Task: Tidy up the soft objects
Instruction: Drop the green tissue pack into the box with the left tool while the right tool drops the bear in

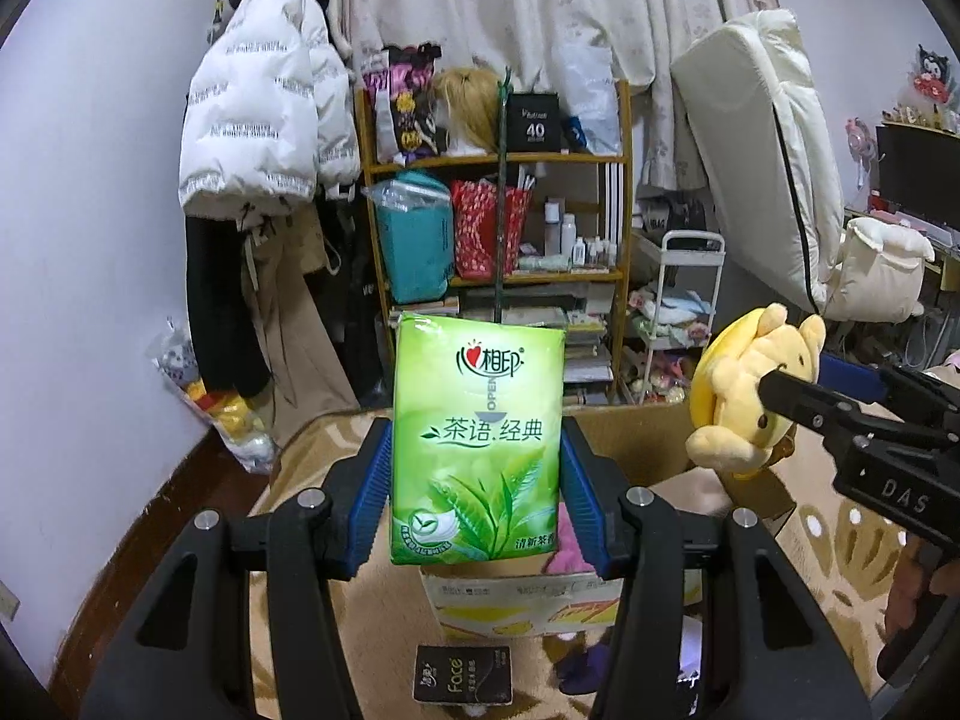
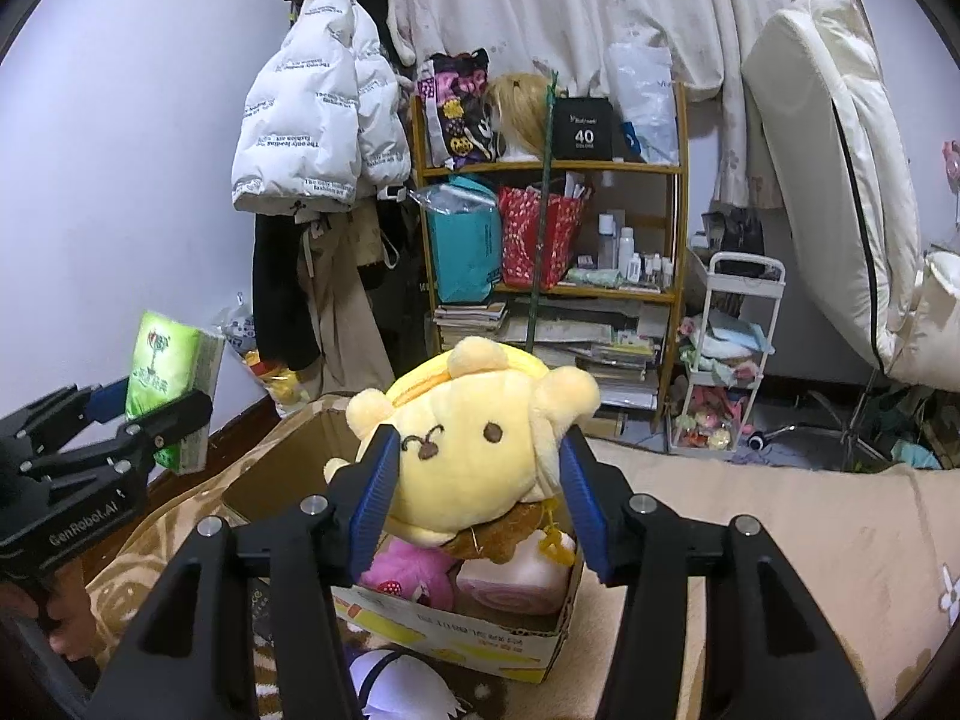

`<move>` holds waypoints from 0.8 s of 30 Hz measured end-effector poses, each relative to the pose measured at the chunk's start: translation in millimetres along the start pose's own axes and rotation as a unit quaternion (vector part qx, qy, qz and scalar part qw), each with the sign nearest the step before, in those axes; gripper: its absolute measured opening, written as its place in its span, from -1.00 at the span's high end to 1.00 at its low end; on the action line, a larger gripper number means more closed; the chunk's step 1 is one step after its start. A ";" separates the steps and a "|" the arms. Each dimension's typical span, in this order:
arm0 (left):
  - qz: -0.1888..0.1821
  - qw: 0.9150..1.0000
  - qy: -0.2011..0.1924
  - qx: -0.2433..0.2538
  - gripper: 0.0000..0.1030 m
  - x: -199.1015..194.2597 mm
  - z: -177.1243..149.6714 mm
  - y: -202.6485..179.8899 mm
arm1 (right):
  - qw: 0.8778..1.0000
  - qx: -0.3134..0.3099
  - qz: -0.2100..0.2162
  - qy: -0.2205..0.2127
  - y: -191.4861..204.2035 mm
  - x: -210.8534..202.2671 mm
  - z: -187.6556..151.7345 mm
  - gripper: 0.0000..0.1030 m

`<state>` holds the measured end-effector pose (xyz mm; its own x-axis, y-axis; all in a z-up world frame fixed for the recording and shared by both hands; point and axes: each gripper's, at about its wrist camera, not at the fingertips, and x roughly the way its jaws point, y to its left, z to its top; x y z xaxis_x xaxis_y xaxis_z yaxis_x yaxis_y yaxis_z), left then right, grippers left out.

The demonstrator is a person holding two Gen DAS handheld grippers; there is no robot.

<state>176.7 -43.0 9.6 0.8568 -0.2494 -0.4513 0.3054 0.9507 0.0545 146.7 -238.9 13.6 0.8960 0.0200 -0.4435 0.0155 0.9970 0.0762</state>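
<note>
Green tissue pack [image 1: 477, 438] reading "茶语.经典", "OPEN"

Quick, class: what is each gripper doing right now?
Left gripper: closed on the green tissue pack.
Right gripper: closed on the yellow plush toy.

The open brown cardboard box [image 1: 624, 444] is mostly hidden in the left wrist view behind the green tea-leaf tissue pack [image 1: 477, 438], and only a pink scrap of its contents shows beside the pack's lower right corner. In the right wrist view the yellow plush bear [image 2: 474, 450] covers the middle of the box [image 2: 282, 468]; beneath it the pink plush toy [image 2: 414, 576] and the pale pink rolled plush [image 2: 516, 582] show only in part. Below the box, a white and purple soft thing [image 2: 396, 684] is cut off by the picture's bottom edge and a gripper arm. The small print on the black tissue packet [image 1: 463, 673] below the box is too small to read.
</note>
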 end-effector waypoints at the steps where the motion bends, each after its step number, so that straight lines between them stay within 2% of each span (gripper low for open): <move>1: -0.002 1.000 0.004 -0.002 -0.01 2.2 -1.6 0.0 | 1.000 0.001 0.000 0.001 -0.4 1.1 -2.2 -0.10; 20: -0.031 0.998 0.057 0.006 -0.03 32.6 -19.9 -15.6 | 0.999 0.033 0.008 0.037 -19.7 22.8 -21.0 -0.11; 24: -0.034 0.997 0.068 0.013 -0.03 37.2 -20.4 -16.3 | 0.998 0.050 0.032 0.036 -22.8 24.9 -24.6 -0.12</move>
<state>195.2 -64.0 -26.3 0.7697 -0.2841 -0.5717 0.3733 0.9268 0.0420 157.7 -259.3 -21.2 0.8626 0.0922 -0.4974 0.0069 0.9810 0.1937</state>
